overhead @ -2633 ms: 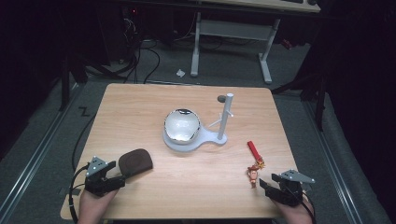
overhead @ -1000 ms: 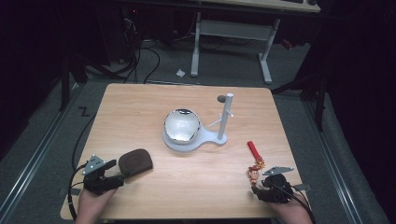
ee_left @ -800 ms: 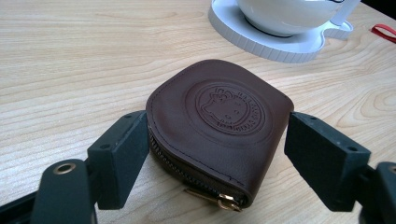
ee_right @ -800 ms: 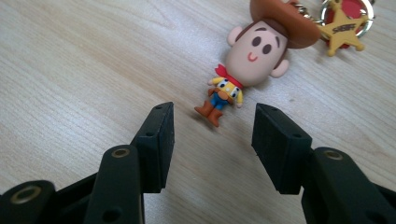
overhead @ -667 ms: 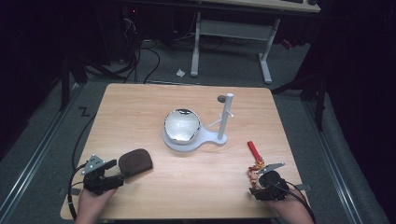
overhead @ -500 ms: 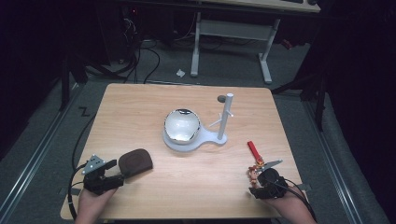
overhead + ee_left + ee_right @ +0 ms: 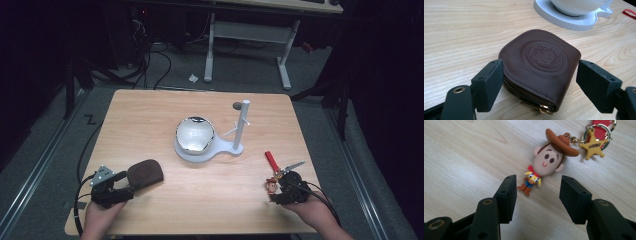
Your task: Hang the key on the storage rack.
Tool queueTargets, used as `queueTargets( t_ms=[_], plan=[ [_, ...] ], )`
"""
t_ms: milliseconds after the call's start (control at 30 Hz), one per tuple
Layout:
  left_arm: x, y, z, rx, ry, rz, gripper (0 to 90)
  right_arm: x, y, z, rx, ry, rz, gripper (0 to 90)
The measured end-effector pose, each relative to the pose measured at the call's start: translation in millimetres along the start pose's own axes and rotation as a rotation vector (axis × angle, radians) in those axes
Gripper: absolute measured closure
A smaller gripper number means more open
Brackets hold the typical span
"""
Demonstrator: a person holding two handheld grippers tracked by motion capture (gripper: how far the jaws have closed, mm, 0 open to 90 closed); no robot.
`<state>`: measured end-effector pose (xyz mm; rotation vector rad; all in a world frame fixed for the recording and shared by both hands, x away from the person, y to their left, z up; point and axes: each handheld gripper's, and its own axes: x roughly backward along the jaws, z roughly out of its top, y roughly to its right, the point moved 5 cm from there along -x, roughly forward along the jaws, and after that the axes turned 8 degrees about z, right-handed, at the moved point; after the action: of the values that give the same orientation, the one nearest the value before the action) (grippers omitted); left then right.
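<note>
A brown leather zip wallet (image 7: 145, 173) with a round embossed emblem lies near the table's front left. My left gripper (image 7: 126, 185) stands open around it; in the left gripper view the wallet (image 7: 541, 62) sits between the two pads (image 7: 489, 83), with a gap at the right pad. At the front right lies a cowboy figure keychain (image 7: 272, 185) with a red strap (image 7: 271, 160). My right gripper (image 7: 278, 192) is open just behind it. In the right gripper view the figure (image 7: 545, 162) lies face up, its feet between my fingertips (image 7: 509, 195), beside a gold star charm (image 7: 593, 144).
A white stand (image 7: 222, 150) at the table's middle carries a shiny white dome (image 7: 195, 134) and an upright post (image 7: 241, 125) with a side peg. A small dark knob (image 7: 236, 105) sits behind it. The table's front edge is close below both hands.
My right gripper has turned and moved up the table to the cowboy figure, which now sits at its open tips. The left gripper and wallet have stayed put.
</note>
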<state>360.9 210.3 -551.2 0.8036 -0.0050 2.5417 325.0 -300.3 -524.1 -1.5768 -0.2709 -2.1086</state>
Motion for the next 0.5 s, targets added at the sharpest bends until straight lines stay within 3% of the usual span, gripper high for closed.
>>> queueTargets(
  t_ms=[500],
  plan=[
    [-0.8, -1.5, -0.9, 0.003, -0.007, -0.003, 22.8, 9.1, 9.3, 25.6, -0.013, 0.027, -0.030, 49.0]
  ],
)
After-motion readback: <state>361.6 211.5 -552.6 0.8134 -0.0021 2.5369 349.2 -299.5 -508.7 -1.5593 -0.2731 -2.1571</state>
